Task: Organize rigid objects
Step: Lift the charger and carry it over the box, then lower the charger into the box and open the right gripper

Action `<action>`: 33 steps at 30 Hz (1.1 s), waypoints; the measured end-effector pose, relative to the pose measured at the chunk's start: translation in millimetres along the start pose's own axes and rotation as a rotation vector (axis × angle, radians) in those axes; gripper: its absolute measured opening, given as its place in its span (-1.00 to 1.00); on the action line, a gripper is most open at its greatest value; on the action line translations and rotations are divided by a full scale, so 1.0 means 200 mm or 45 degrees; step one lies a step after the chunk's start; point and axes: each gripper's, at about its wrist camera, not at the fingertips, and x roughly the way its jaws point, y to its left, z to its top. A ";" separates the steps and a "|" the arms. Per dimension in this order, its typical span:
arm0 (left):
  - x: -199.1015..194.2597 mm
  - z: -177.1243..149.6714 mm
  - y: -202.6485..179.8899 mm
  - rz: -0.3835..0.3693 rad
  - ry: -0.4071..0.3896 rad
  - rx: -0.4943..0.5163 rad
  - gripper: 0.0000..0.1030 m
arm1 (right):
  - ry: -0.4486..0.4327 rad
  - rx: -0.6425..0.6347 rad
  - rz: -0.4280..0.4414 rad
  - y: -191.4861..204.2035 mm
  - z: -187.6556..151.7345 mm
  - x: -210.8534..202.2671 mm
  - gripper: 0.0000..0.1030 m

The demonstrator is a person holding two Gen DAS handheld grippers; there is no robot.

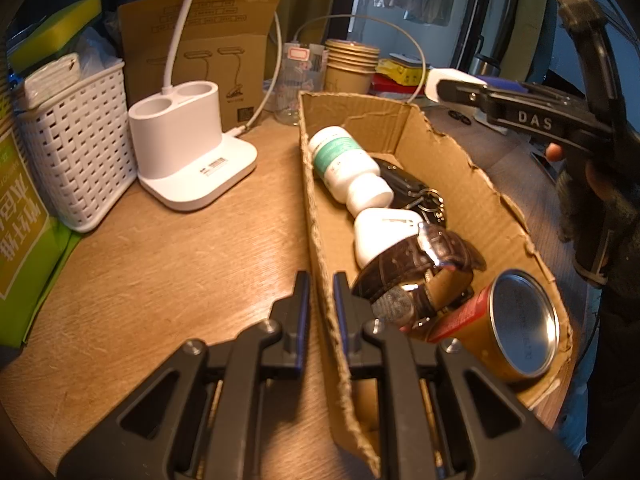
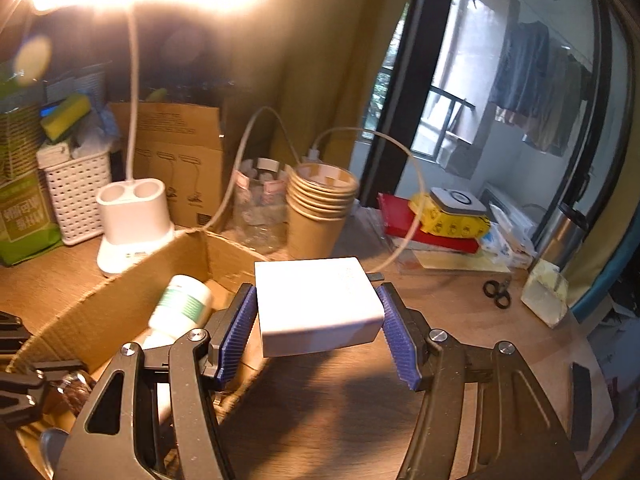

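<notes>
Left gripper (image 1: pixel 321 308): straddles the near-left wall of the cardboard box (image 1: pixel 452 152); one finger outside, one inside, pressed onto the wall with only the cardboard between the pads
Right gripper (image 2: pixel 320 330): pinches a white charger block (image 2: pixel 316 304) by its two side faces, blue ribbed pads flat against them; the metal prongs point away from the camera
Charger position: held in the air, over the far-right rim of the box as seen from the left wrist (image 1: pixel 450 80); not touching the box or the table
Box: open-topped, torn upper edges, resting on the wooden table (image 1: pixel 160 260)
Box contents, far end: white pill bottle (image 1: pixel 348 162) with green label, lying on its side, cap toward the middle
Box contents, middle: dark key fob with rings (image 1: pixel 416 190) beside the bottle; white earbud case (image 1: pixel 380 232) touching the bottle cap
Box contents, near end: brown leather watch (image 1: pixel 416 276) lying over the earbud case; gold can (image 1: pixel 516 324) on its side, metal bottom facing the camera
Left of box: white lamp base (image 1: pixel 188 148) with two round wells, cable attached; white woven basket (image 1: pixel 76 144) next to it
Behind box: stack of paper cups (image 2: pixel 320 200), clear plastic bottles (image 2: pixel 256 208), brown carton (image 1: pixel 200 48)
Right of box: small black scissors (image 2: pixel 497 292) flat on the table, well apart from the box
</notes>
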 end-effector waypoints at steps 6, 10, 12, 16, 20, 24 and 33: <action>0.00 0.00 0.00 0.000 0.000 0.000 -0.75 | 0.007 -0.040 0.074 0.12 0.03 0.03 0.25; 0.00 0.00 0.00 0.000 0.000 0.000 -0.75 | 0.033 -0.063 0.103 0.18 0.04 0.09 0.25; 0.00 0.00 0.00 0.000 0.000 0.000 -0.75 | 0.061 -0.075 0.122 0.20 0.04 0.12 0.25; 0.00 0.00 0.00 0.000 0.000 0.000 -0.75 | 0.109 -0.117 0.133 0.25 0.03 0.17 0.25; 0.00 0.00 0.00 0.001 0.000 0.000 -0.75 | 0.163 -0.121 0.142 0.26 0.01 0.23 0.25; -0.01 0.00 -0.01 0.001 -0.004 0.005 -0.75 | 0.196 -0.106 0.139 0.25 -0.01 0.27 0.21; -0.02 0.01 -0.01 0.002 -0.004 0.005 -0.75 | 0.226 -0.103 0.121 0.24 -0.04 0.31 0.21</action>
